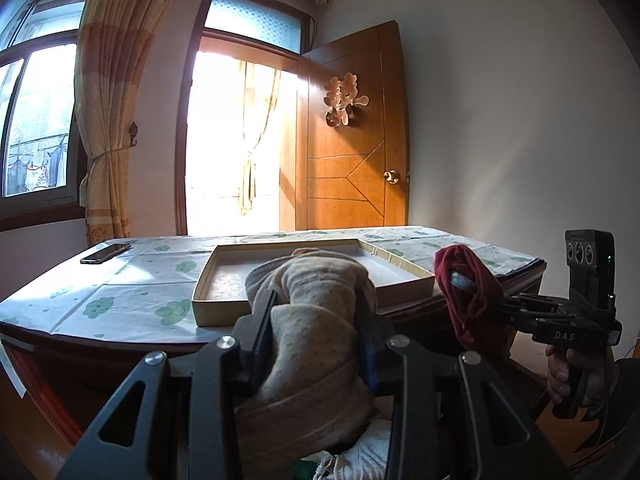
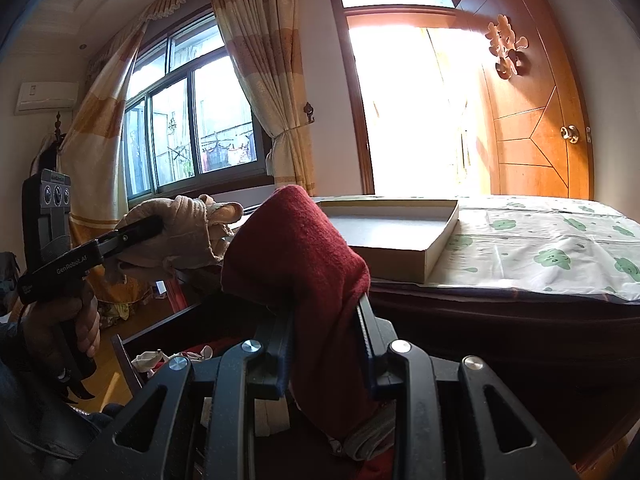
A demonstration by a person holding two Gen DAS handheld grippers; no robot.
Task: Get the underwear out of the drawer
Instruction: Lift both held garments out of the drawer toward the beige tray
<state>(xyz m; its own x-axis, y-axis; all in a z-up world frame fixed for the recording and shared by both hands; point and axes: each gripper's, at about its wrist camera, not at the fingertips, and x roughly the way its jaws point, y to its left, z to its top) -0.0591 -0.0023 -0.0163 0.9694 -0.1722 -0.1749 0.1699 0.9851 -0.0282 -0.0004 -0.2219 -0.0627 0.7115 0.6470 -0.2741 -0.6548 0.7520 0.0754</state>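
In the left wrist view my left gripper point(image 1: 316, 300) is shut on a beige dotted pair of underwear point(image 1: 316, 344), which bulges up between the fingers in front of the table edge. To its right my right gripper point(image 1: 505, 305) is shut on a dark red pair of underwear point(image 1: 468, 292). The right wrist view has the red underwear point(image 2: 296, 256) clamped in my right gripper point(image 2: 325, 306). My left gripper point(image 2: 158, 224) holds the beige underwear point(image 2: 180, 232) at the left. Below both, the open drawer point(image 2: 130, 346) holds more clothes.
A shallow cardboard box point(image 1: 218, 280) lies on the table with the cloud-print cover point(image 1: 132, 280). A dark phone point(image 1: 106, 253) rests at the table's far left. Behind stand an open wooden door point(image 1: 352, 160), a bright doorway and curtained windows. A white garment point(image 1: 368, 452) lies below my left gripper.
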